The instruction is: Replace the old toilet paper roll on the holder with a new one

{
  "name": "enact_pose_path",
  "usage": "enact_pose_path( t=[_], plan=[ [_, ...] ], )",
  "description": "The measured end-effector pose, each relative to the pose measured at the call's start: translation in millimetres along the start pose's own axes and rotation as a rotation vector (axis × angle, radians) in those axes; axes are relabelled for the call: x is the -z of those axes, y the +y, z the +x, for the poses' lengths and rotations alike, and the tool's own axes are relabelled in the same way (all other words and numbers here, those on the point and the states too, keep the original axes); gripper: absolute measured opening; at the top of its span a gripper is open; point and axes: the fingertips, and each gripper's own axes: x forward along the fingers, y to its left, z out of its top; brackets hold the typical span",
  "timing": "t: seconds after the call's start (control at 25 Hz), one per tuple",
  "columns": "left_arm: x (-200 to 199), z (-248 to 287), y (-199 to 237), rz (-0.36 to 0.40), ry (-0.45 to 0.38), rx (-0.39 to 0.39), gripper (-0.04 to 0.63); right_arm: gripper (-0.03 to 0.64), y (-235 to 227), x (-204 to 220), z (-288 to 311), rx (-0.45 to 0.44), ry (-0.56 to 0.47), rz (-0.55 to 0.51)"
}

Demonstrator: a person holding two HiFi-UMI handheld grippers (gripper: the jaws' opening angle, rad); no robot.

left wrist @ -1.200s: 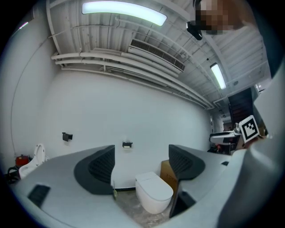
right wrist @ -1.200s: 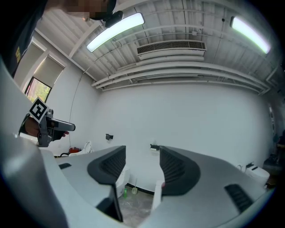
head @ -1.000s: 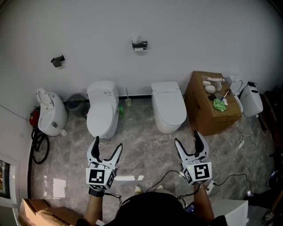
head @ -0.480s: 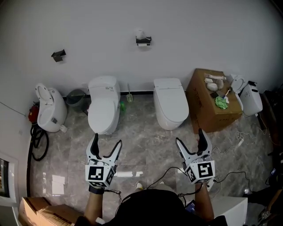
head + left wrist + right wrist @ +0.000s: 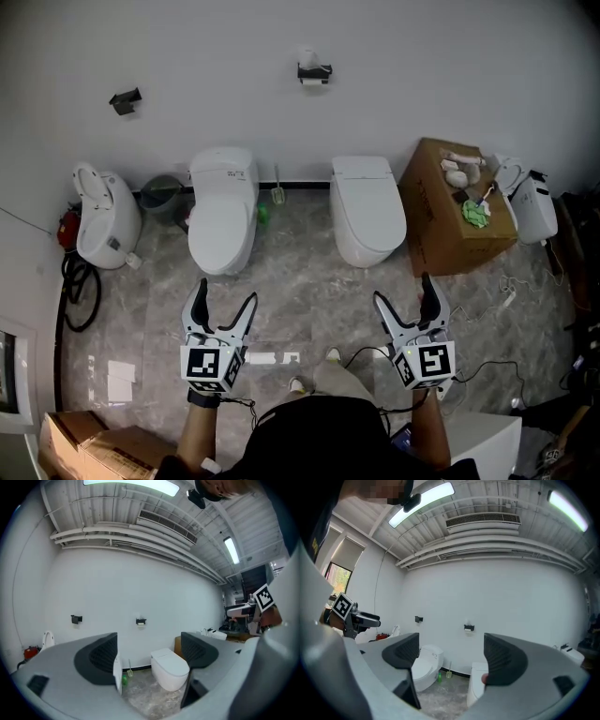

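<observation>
The black holder (image 5: 314,71) is fixed high on the white wall, far ahead, with a small white roll on it; it also shows in the left gripper view (image 5: 140,621) and the right gripper view (image 5: 469,628). White rolls (image 5: 458,173) lie on top of a cardboard box (image 5: 441,220). My left gripper (image 5: 225,292) is held over the floor, open and empty. My right gripper (image 5: 403,289) is open too; its jaws have just been opening, with nothing between them. Both point level toward the wall.
Two white toilets (image 5: 223,208) (image 5: 367,211) stand against the wall below the holder. A second black fitting (image 5: 125,100) hangs to the left. Another toilet (image 5: 101,220) and a grey bin (image 5: 161,197) are at left; a green cloth (image 5: 475,214) lies on the box; cables (image 5: 487,370) trail at right.
In the head view the wall, holder and toilets have slid up and right. A leg and shoe now show between the grippers. The right jaws stand slightly wider.
</observation>
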Motion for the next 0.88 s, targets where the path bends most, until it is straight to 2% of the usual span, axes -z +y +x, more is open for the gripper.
enact_pose_path(
  t=[0.24, 0.36, 0.52, 0.88],
  plan=[
    [2.9, 34.1, 14.9, 0.006, 0.012, -0.002, 0.417, 0.425, -11.9, 3.5, 38.8, 0.004, 0.004, 0.005],
    [8.7, 67.0, 15.6, 0.038, 0.041, 0.025, 0.417, 0.425, -25.0, 11.2, 69.2, 0.000, 0.008, 0.016],
    [9.4, 127.5, 23.4, 0.080, 0.066, 0.059, 0.417, 0.423, -46.9, 19.8, 129.6, -0.007, 0.012, 0.016],
    [-31.4, 287.1, 27.7, 0.108, 0.023, 0.060, 0.417, 0.423, -131.1, 18.3, 273.0, -0.019, -0.006, 0.019]
  ],
)
